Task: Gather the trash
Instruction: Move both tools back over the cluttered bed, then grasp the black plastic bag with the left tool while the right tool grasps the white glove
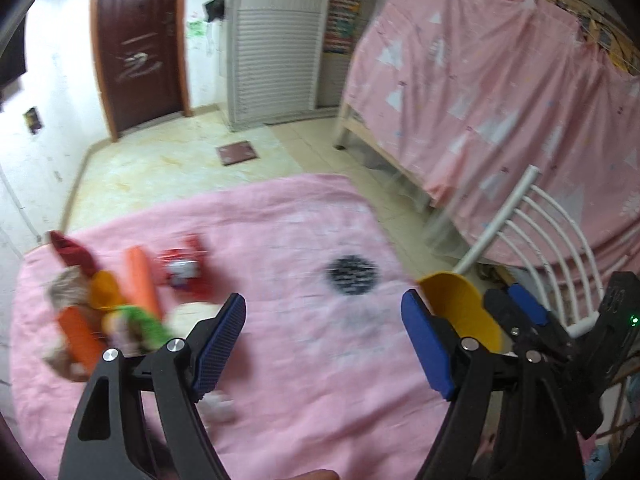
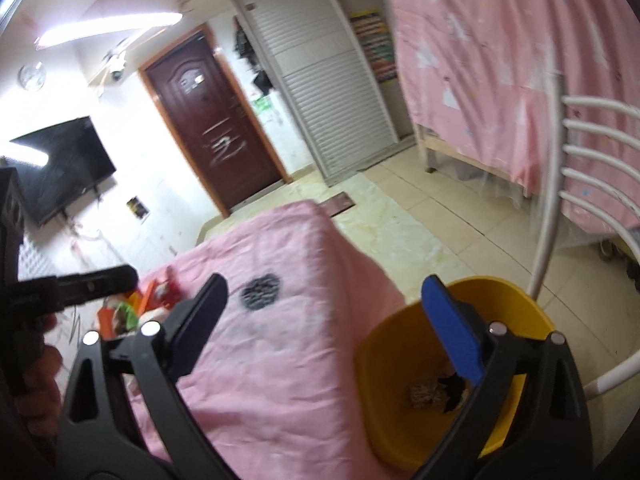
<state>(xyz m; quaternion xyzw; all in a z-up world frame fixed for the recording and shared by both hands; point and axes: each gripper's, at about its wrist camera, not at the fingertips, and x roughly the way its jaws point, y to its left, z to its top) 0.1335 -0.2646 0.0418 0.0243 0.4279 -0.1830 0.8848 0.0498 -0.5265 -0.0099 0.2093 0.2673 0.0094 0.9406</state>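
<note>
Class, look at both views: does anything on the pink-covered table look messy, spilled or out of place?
Yes. A jumble of wrappers and scraps lies heaped at the left end of the pink table cover, and a dark round stain-like patch sits mid-cloth. The yellow bin already holds some crumpled rubbish.

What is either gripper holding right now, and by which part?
Nothing: the left gripper and right gripper both stand open and empty above the pink cloth.

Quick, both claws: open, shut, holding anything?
Left claw: open, nothing between its fingers.
Right claw: open wide, nothing held; it is over the yellow bin, which already has scraps in it.
</note>
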